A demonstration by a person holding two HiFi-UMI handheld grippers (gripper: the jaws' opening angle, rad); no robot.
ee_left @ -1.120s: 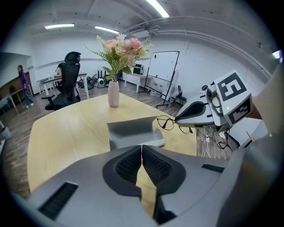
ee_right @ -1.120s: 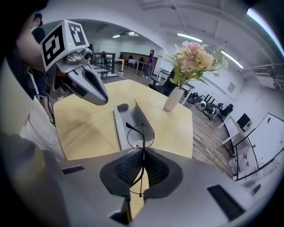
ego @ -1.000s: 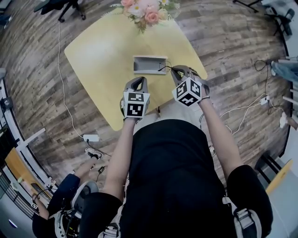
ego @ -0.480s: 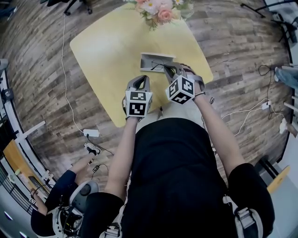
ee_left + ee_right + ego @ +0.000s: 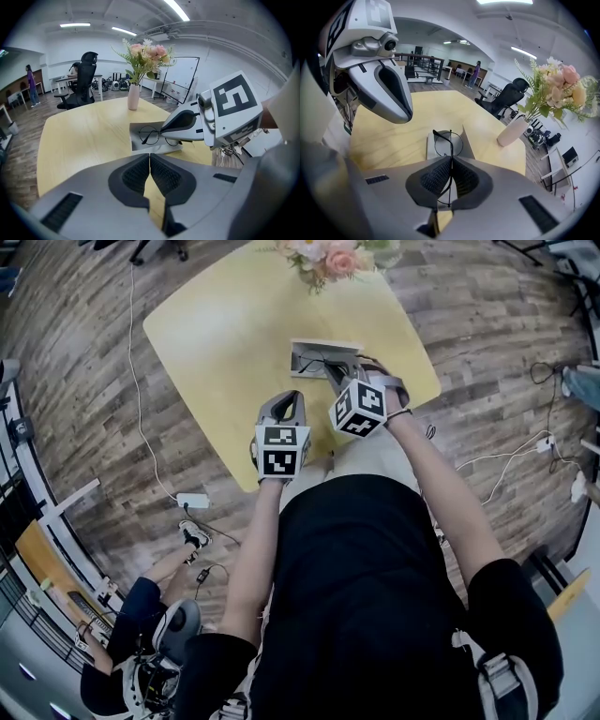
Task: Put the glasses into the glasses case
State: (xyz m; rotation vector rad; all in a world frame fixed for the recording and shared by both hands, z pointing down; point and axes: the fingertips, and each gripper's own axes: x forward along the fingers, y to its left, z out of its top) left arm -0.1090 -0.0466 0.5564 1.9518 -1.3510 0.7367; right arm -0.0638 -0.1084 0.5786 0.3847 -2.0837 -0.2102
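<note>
Thin black round-lensed glasses (image 5: pixel 449 141) hang from my right gripper (image 5: pixel 451 161), which is shut on their frame. In the head view that gripper (image 5: pixel 337 374) is over the right end of the open grey glasses case (image 5: pixel 314 345) on the yellow table (image 5: pixel 225 324). The left gripper view shows the glasses (image 5: pixel 151 135) held just above the case (image 5: pixel 138 145) by the right gripper (image 5: pixel 165 131). My left gripper (image 5: pixel 150 159) is shut with nothing in it. It hovers near the table's front edge (image 5: pixel 284 401), nearer me than the case.
A white vase of pink flowers (image 5: pixel 328 254) stands at the table's far edge, beyond the case (image 5: pixel 431 146). Cables and a white power strip (image 5: pixel 192 501) lie on the wooden floor at the left. A person sits on the floor at bottom left (image 5: pixel 141 634).
My right gripper has carried the glasses left and a little down, from beside the case's right end to over it. The left gripper has shifted only slightly toward the case.
</note>
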